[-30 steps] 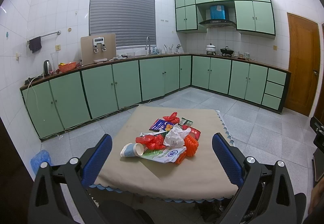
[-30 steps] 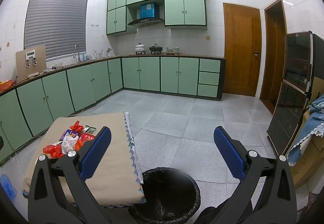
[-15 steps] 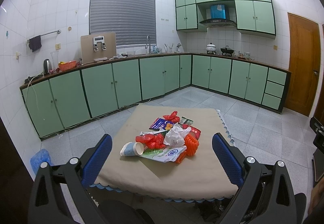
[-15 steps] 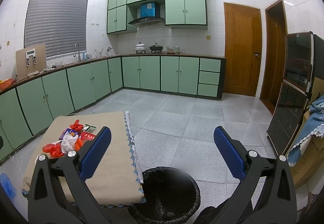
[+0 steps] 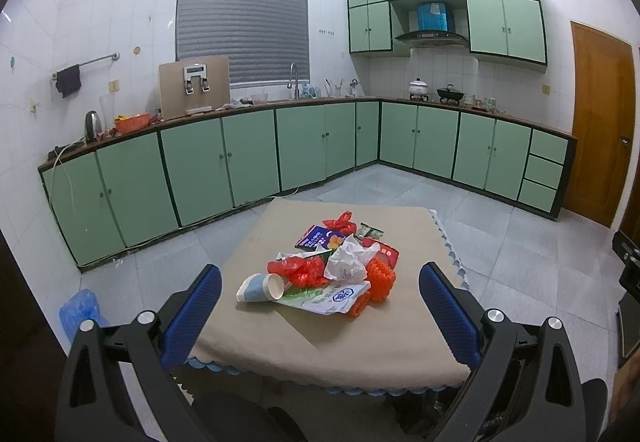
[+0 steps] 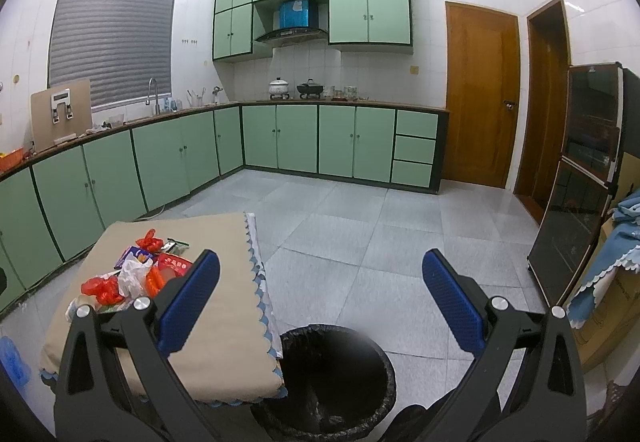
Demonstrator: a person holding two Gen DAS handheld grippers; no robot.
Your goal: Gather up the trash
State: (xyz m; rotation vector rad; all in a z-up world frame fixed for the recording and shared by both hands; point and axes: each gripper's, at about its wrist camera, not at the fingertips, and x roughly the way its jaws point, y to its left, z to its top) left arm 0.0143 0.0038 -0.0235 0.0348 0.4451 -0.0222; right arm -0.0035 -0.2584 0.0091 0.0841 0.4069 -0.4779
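A pile of trash (image 5: 332,266) lies on the low table with a beige cloth (image 5: 320,338): a paper cup (image 5: 260,287) on its side, red plastic bags, a white crumpled bag, orange netting and flat wrappers. My left gripper (image 5: 320,314) is open and empty, held back from the table's near edge, facing the pile. In the right wrist view the pile (image 6: 136,274) is at the left. My right gripper (image 6: 320,302) is open and empty, above a bin with a black liner (image 6: 332,382) that stands right of the table.
Green kitchen cabinets (image 5: 248,158) line the far walls. A blue bag (image 5: 80,308) lies on the floor left of the table. A dark glass cabinet (image 6: 576,202) and a blue cloth over boxes (image 6: 616,254) stand at the right. Grey tile floor (image 6: 380,234) stretches beyond the bin.
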